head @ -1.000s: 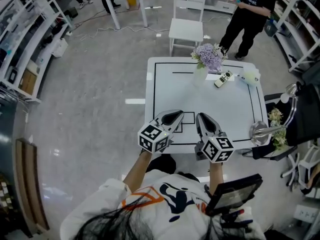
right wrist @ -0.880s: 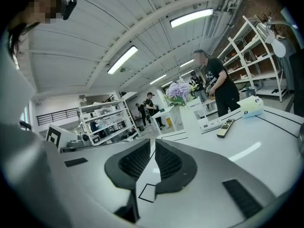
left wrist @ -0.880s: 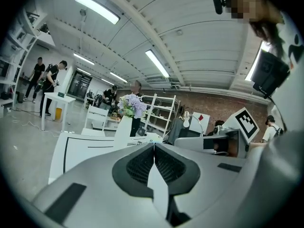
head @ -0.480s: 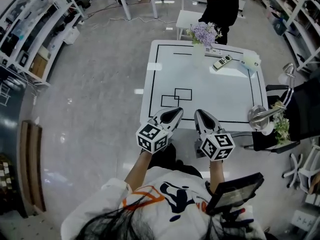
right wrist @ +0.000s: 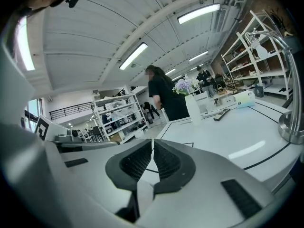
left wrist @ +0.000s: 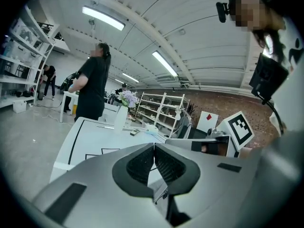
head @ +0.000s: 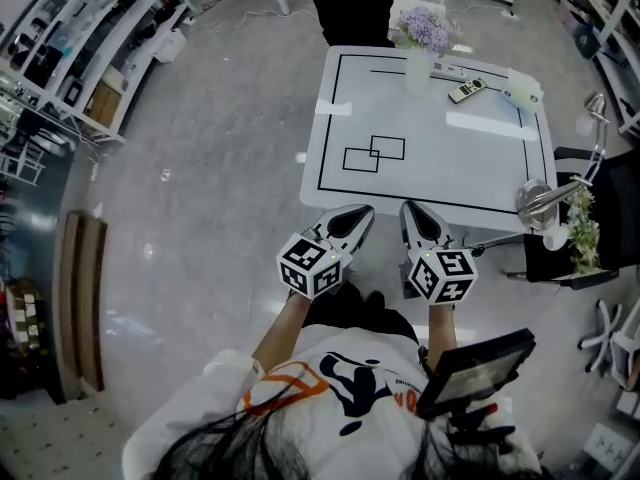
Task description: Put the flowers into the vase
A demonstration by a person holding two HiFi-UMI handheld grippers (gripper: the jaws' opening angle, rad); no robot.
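Hovering empty: left gripper [head: 365,211] closed, right gripper [head: 408,210] just closing, tips meeting (side flowers [head: 582,230]: head view only)

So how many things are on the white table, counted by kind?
Tall white vase: 1
Bunch of purple flowers, standing in that vase: 1
Slim grey remote control: 1
Pale boxy pack: 1
Silver metal desk lamp, at the table's edge: 1
Total: 5
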